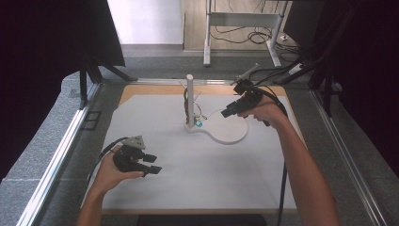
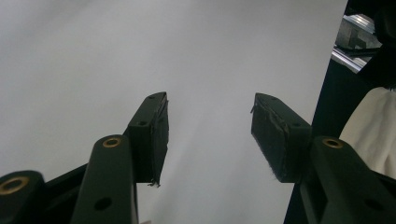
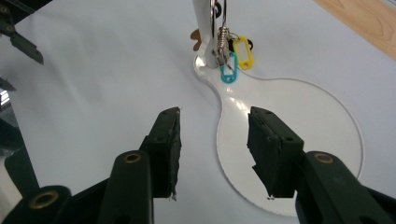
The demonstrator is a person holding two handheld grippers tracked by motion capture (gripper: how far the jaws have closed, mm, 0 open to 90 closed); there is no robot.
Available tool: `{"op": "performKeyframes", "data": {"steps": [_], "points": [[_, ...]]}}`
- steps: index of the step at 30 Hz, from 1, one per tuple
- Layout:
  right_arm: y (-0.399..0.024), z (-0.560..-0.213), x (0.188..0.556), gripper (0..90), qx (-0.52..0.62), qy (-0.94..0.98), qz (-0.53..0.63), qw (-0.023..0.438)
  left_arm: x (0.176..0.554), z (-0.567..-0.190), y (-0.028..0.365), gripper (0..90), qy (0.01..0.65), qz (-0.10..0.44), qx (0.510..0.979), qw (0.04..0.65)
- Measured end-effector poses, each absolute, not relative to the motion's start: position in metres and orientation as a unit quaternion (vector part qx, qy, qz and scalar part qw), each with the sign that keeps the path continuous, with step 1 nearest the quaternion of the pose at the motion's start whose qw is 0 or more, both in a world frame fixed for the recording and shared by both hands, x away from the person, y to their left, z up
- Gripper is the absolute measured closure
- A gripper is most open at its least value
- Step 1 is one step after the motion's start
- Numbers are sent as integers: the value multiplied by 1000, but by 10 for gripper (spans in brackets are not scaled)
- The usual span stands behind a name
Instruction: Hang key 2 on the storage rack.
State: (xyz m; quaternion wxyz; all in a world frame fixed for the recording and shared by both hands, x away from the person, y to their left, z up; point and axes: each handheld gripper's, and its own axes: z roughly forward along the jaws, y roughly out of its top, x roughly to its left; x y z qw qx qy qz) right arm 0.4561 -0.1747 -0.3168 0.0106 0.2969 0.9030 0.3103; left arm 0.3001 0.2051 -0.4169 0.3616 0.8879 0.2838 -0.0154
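A white stand with an upright post (image 1: 190,96) and a flat round base (image 1: 233,132) sits at the far middle of the white mat (image 1: 197,179). Key tags hang at the foot of the post, a teal one (image 3: 228,70) and a yellow one (image 3: 243,51). My right gripper (image 1: 227,111) hovers over the round base (image 3: 303,121), just right of the post (image 3: 203,18). Its jaws (image 3: 212,140) stand open with nothing between them. Over the mat's front left, my left gripper (image 1: 154,164) is open and empty, with bare mat (image 2: 93,56) beyond its jaws (image 2: 210,126).
The mat lies on a wooden board (image 1: 141,92) framed by metal rails (image 1: 61,150). Behind the table stand desk legs (image 1: 207,33) and loose cables (image 1: 249,35). Dark curtains (image 1: 42,47) close both sides. The right gripper's cable (image 1: 283,179) trails along the forearm.
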Motion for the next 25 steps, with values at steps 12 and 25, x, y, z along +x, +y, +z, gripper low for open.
{"op": "performKeyframes", "data": {"steps": [12, 25], "points": [[-203, -351, 422, 502, 309, 891, 334, 10, 300, -418, 204, 465, 281, -15, 891, 355], [-212, -364, 406, 424, 316, 880, 352, 37, 302, -420, 202, 459, 285, -13, 890, 355]]}}
